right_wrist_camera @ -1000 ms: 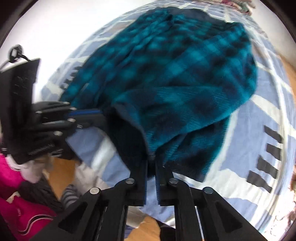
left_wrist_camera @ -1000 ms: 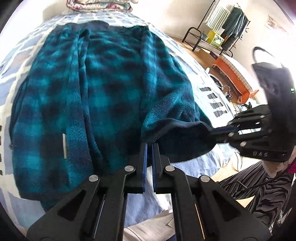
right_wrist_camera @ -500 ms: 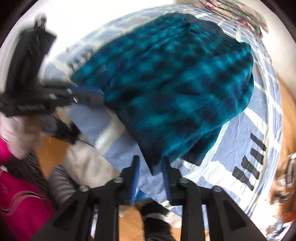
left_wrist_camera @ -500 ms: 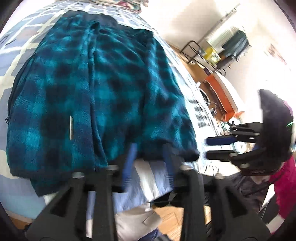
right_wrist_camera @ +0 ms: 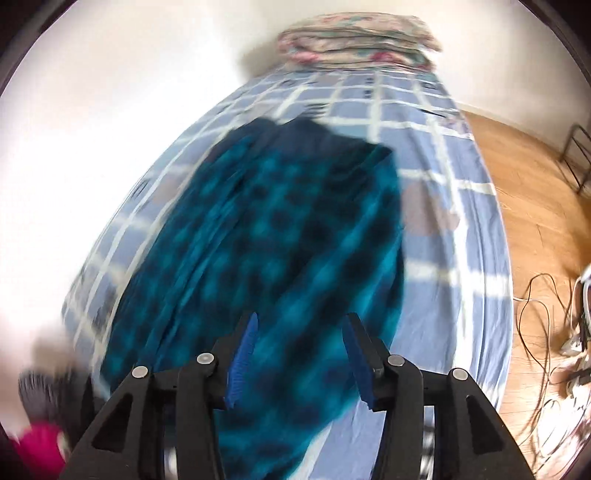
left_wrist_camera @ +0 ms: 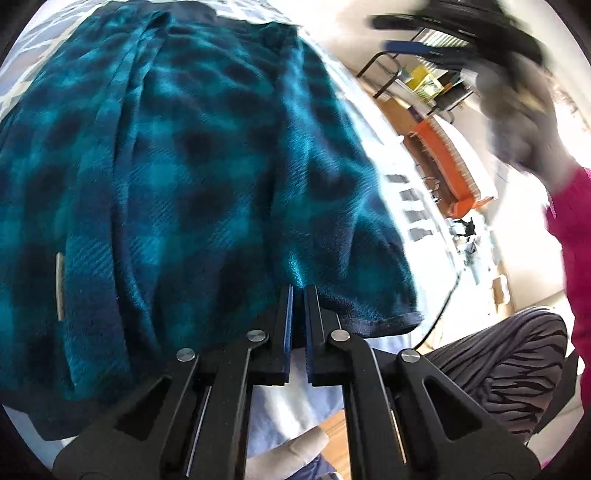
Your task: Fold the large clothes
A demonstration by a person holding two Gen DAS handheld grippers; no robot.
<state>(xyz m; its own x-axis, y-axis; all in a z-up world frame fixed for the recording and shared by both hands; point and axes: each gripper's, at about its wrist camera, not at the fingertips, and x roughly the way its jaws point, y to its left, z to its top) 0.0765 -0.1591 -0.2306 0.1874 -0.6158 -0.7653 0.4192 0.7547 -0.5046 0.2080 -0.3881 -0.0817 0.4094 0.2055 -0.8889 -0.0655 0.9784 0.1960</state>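
So in the last half second the right gripper (right_wrist_camera: 299,354) had let go of the hem and swung up: it was beside the left one at the near edge before, and by this frame it was raised above the teal plaid fleece garment (right_wrist_camera: 280,258), seen in the left wrist view only as a blurred dark shape (left_wrist_camera: 436,33) at the top. Its blue pads (right_wrist_camera: 242,360) stood wide apart with nothing between them. The left gripper (left_wrist_camera: 298,295) had gone the other way, from spread to nearly shut, with just a narrow slit between its fingers. Its tips sat right at the garment's (left_wrist_camera: 192,177) dark near hem, but I honestly couldn't tell whether any cloth was actually pinched in there.

The garment itself lay spread lengthwise on the bed (right_wrist_camera: 454,206), over the blue-and-white checked sheet. Its dark collar end pointed toward the far end of the bed, where a stack of folded floral bedding (right_wrist_camera: 358,40) sat against the wall. A small white label (left_wrist_camera: 59,284) showed on the garment's left part, near the hem. To the garment's right, past the bed's edge, there was wood floor (right_wrist_camera: 535,192) with some loose cables (right_wrist_camera: 535,332).
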